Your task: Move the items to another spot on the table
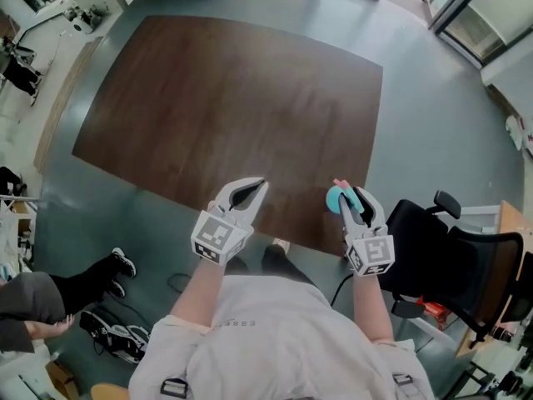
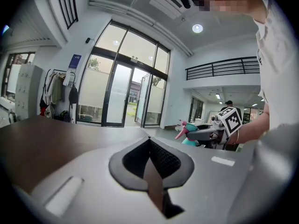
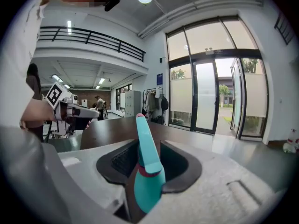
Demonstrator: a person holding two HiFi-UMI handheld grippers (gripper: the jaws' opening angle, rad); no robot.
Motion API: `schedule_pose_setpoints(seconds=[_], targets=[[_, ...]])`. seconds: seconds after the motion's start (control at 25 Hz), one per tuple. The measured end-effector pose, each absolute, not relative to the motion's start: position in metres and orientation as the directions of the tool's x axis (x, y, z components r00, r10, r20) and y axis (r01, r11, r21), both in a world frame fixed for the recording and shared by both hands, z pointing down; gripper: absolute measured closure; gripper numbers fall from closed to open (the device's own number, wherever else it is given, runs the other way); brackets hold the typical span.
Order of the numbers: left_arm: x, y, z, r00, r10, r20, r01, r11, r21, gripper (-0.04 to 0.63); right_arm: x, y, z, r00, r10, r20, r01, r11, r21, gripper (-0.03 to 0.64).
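A teal item with a pink tip (image 1: pixel 337 197) sits between the jaws of my right gripper (image 1: pixel 348 198), which is shut on it just above the near right edge of the dark brown table (image 1: pixel 225 98). In the right gripper view the teal item (image 3: pixel 147 171) stands upright between the black pads (image 3: pixel 180 164). My left gripper (image 1: pixel 256 186) hovers at the table's near edge, its jaws together with nothing in them. From the left gripper view, the left gripper (image 2: pixel 149 141) looks across at the right gripper (image 2: pixel 205 133) carrying the teal item (image 2: pixel 187 136). No other item lies on the table top.
A black office chair (image 1: pixel 450 257) stands right of the table's near corner. A seated person's legs and shoes (image 1: pixel 100 273) and a pair of sneakers (image 1: pixel 117 336) are on the floor at the left. Glass doors (image 2: pixel 117 94) lie beyond the table's far side.
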State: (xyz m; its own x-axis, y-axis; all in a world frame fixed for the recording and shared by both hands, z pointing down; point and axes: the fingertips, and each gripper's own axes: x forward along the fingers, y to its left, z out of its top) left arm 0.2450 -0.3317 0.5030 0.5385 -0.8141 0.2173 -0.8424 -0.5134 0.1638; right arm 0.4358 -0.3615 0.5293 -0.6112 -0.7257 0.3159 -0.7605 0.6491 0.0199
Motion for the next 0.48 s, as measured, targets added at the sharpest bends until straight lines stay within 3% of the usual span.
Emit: schedule_pose_setpoints(seconds=[0.12,0.48], targets=[[0.214,-0.313,0.500,0.535,-0.820,0.204,-0.844,-0.514,0.151,0.580,0.405,-0.340,0.522,-0.610,-0.730,0.309,-0.750,0.657,0.071,0.486],[0.049,-0.229,0.479,0.396,-0.903,0.167,-0.915,-0.371,0.162,0.580,0.250,-0.278,0.521,-0.712,-0.633,0.303,-0.666,0.746,-0.007,0.486]])
